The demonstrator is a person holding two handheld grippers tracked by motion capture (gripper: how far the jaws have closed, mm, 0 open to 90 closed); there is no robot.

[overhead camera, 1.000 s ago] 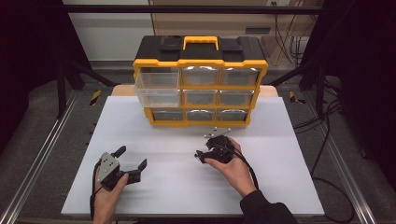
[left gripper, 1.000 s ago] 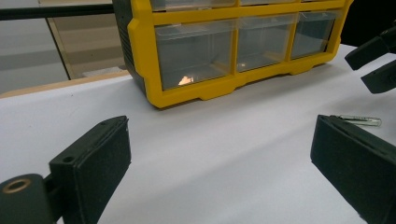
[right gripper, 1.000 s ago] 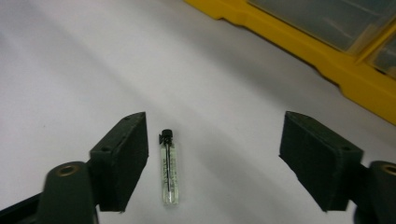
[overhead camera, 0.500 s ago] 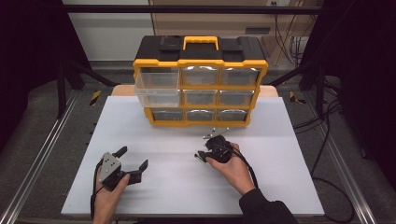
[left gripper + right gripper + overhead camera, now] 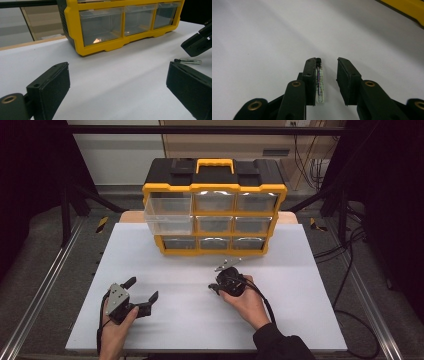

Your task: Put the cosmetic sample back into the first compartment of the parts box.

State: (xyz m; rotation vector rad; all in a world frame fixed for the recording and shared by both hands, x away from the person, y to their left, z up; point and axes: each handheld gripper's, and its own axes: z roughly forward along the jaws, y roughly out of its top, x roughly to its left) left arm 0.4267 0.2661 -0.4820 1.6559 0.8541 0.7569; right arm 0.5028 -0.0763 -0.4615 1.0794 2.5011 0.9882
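Right gripper: jaws are standing partly apart over the white table, straddling a small clear packet with a thin dark wire inside and a black tip. The packet is lying flat on the table, resting against the inner face of one jaw, with a gap to the other; nothing is being clamped. In the left gripper view the same packet is lying on the table just below the right gripper's jaws.

Left gripper: jaws are standing wide apart, holding nothing, and pointing toward the yellow drawer organizer.

High view: the right gripper is sitting just in front of the organizer, and the left gripper is sitting well apart, near the table's front left. One upper-left drawer is standing pulled out.
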